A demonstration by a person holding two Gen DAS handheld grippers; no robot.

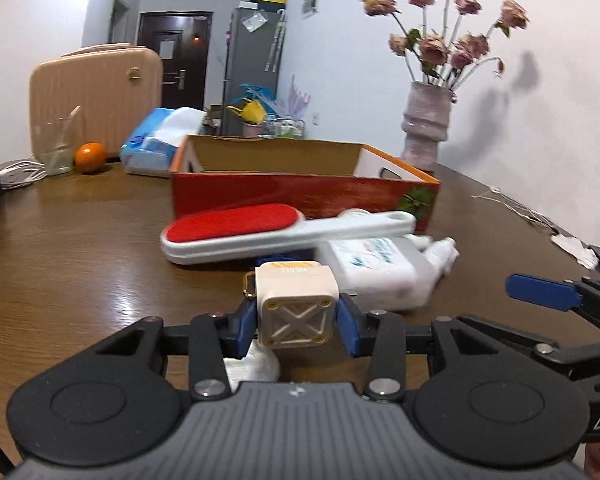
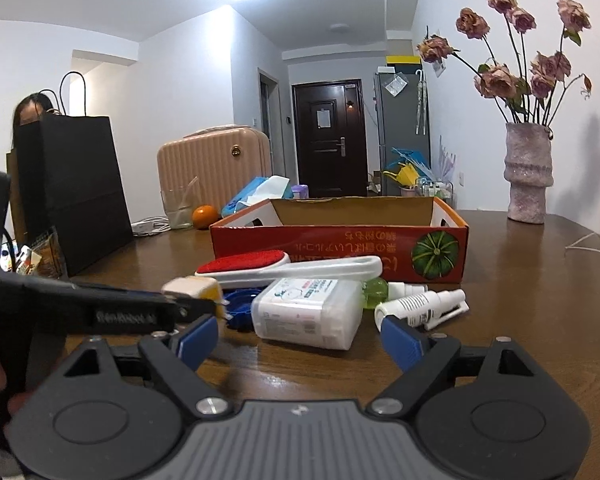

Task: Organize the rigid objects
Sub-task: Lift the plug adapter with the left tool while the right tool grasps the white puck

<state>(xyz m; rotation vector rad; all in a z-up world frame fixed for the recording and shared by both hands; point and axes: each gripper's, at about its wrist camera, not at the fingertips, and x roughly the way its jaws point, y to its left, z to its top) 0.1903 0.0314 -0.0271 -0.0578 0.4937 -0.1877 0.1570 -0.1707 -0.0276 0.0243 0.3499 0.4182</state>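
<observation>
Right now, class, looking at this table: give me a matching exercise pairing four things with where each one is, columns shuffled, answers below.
1. cream square case
2. lint brush
3. orange
4. vase of dried roses

A. beside the drinking glass
B. between the left gripper fingers
C. by the wall, behind the cardboard box
D. lying in front of the box

Pairs: 1-B, 2-D, 3-A, 4-C

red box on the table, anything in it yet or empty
Cannot tell: the red box is open-topped, but both views see only its brown inner walls, not its floor.
</observation>
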